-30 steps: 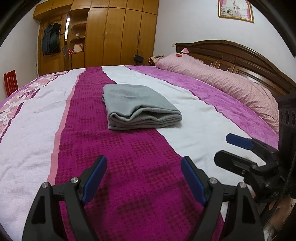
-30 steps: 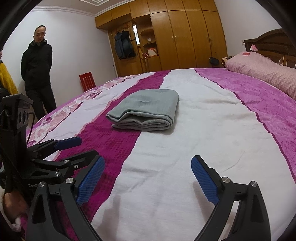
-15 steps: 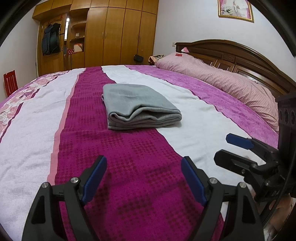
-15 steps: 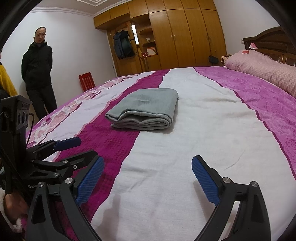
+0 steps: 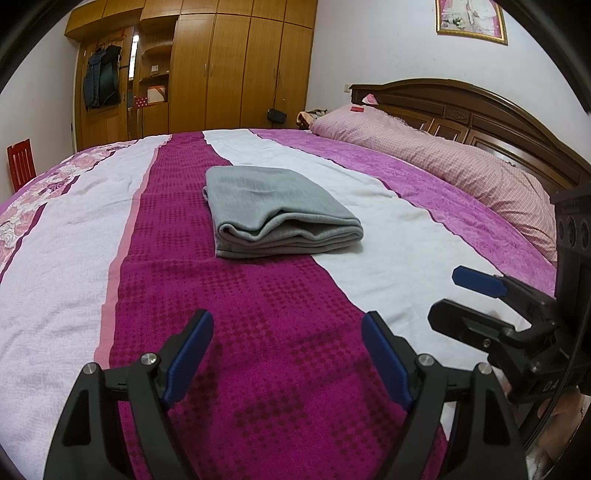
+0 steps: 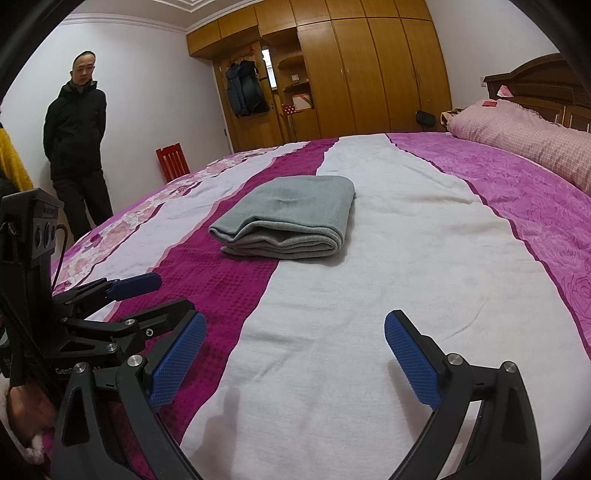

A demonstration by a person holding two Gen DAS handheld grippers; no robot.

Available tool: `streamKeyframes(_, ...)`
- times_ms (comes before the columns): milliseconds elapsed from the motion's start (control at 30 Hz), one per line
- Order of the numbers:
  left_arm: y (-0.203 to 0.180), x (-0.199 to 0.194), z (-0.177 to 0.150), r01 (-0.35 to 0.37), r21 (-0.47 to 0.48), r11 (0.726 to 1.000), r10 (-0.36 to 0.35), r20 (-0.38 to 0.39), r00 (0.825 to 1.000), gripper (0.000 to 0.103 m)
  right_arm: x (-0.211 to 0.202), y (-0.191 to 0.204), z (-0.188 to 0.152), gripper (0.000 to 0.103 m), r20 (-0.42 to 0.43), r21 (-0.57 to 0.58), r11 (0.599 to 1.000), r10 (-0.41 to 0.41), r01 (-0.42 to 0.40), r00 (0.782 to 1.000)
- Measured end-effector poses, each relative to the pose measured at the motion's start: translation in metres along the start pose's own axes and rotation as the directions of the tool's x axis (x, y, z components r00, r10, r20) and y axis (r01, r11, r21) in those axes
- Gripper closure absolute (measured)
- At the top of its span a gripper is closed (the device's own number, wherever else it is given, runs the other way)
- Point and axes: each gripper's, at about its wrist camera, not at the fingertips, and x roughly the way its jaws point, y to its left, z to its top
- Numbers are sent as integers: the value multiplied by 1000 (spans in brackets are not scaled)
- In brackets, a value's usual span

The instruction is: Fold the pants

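Grey pants [image 5: 275,208] [image 6: 291,214], folded into a thick flat bundle, lying on a bed [image 5: 369,266] [image 6: 388,295], well ahead of both pairs of fingers and touched by neither. Stacked layers and rounded fold edges turned toward the cameras. Bundle straddling the border between the cover's magenta stripe and its white stripe.

Left gripper [image 5: 286,354] [image 6: 147,301] held low over the magenta stripe, blue-padded fingers [image 5: 188,354] spread wide, nothing between them. Right gripper [image 6: 295,360] [image 5: 458,299] likewise low, over the white stripe, blue pads [image 6: 412,356] wide apart and gripping nothing. Each gripper visible at the edge of the other's view, just beside it.

Beyond the pants and off to the right of the fingers: a long pink checked pillow [image 5: 443,162] [image 6: 528,140] against a dark wooden headboard [image 5: 480,114] [image 6: 535,85]. Straight ahead at the far wall: a tall wooden wardrobe [image 5: 221,70] [image 6: 369,70], dark jackets [image 5: 101,79] [image 6: 245,88] hanging on its left section, a small black bag [image 5: 277,115] [image 6: 424,117] dangling from a door. Framed picture [image 5: 471,16] high on the wall above the headboard. Far left of the fingers: a red chair [image 5: 20,162] [image 6: 171,160] by the wall, and beside it in the right wrist view a man [image 6: 77,136] in a dark jacket, standing, looking toward the bed.
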Motion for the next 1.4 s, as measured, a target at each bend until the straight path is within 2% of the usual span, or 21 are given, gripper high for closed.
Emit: streamKeyframes(1400, 1, 3, -1, 2, -4, 1000, -2, -7, 1000, 17, 0, -2, -1, 4, -4, 15, 1000, 5, -5, 1000)
